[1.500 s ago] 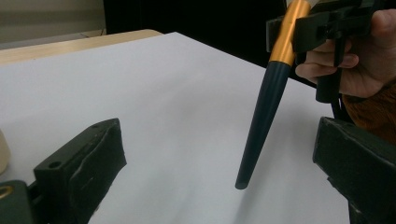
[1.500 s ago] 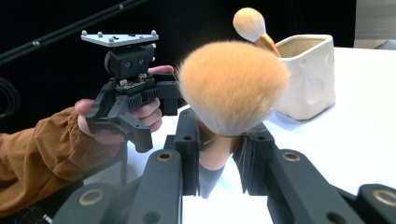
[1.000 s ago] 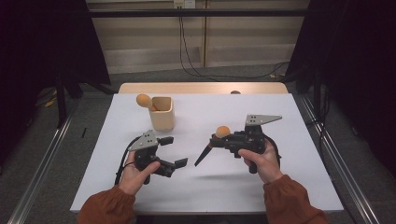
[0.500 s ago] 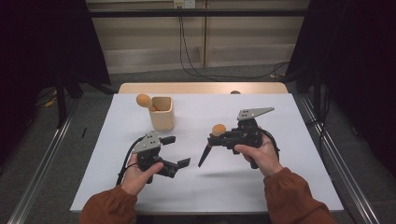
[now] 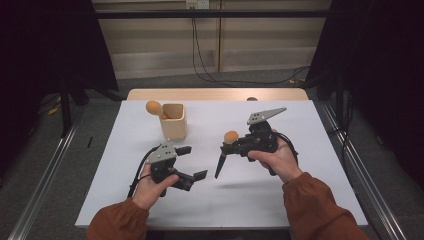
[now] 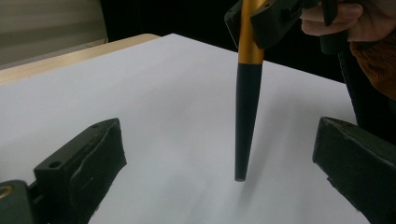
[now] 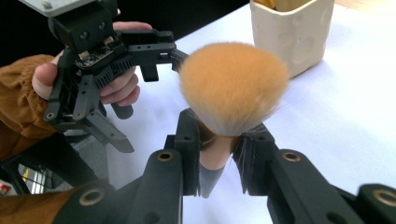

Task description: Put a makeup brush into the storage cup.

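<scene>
A makeup brush (image 5: 226, 150) with an orange bristle head, a gold collar and a black tapered handle hangs above the white table, handle tip down. My right gripper (image 5: 234, 145) is shut on it just below the bristles (image 7: 233, 86). In the left gripper view the brush handle (image 6: 246, 116) points down, its tip just off the table. My left gripper (image 5: 192, 162) stands open to the left of it, jaws wide with nothing between them. A cream cup (image 5: 173, 121) at the back left holds a second orange brush (image 5: 154, 107).
The white tabletop (image 5: 300, 190) has free room at the front and right. A wooden strip (image 5: 215, 94) runs along its far edge. Metal rails flank the table on both sides. Cables hang down the back wall.
My right gripper has lifted the brush and tilted it more upright, the handle tip now off the table. The left gripper has stayed put.
</scene>
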`<act>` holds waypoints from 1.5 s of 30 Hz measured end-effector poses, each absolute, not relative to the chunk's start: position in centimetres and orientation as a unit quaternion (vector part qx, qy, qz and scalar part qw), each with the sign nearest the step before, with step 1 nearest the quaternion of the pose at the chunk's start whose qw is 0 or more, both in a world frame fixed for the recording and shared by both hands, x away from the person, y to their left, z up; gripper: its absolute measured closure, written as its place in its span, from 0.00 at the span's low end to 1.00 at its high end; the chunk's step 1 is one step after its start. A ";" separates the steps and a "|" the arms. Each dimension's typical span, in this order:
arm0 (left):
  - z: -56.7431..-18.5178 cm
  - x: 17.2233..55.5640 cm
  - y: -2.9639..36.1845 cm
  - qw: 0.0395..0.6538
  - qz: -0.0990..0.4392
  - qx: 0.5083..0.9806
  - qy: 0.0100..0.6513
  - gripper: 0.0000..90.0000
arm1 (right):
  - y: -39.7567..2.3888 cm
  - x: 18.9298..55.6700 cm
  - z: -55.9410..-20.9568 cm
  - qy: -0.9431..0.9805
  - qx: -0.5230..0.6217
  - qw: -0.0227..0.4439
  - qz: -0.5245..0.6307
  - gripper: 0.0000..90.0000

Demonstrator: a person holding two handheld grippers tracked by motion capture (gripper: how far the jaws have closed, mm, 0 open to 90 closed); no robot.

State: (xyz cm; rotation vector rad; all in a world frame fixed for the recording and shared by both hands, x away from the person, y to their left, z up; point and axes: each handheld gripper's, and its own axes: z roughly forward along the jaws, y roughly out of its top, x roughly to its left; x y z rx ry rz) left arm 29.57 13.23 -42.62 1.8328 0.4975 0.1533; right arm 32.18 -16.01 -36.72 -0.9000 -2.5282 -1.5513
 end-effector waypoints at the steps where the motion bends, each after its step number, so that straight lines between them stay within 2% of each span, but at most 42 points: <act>1: -42.6 29.6 13.1 0.579 0.065 0.784 0.212 0.02 | -15.9 32.2 -36.7 -0.818 -0.289 0.021 -0.497 0.81; 26: -42.5 30.3 10.7 0.571 0.051 0.797 0.191 0.04 | -14.3 33.0 -36.3 -0.851 -0.276 0.031 -0.445 0.81; 36: -42.7 30.9 9.8 0.564 0.046 0.798 0.206 0.04 | -14.0 33.0 -36.4 -0.852 -0.275 0.033 -0.444 0.81; 41: -43.0 31.0 9.2 0.561 0.040 0.802 0.199 0.12 | -13.8 33.0 -36.4 -0.853 -0.276 0.032 -0.443 0.81; 45: -43.2 30.9 9.1 0.567 0.035 0.798 0.203 0.22 | -13.6 32.9 -36.3 -0.853 -0.273 0.031 -0.444 0.81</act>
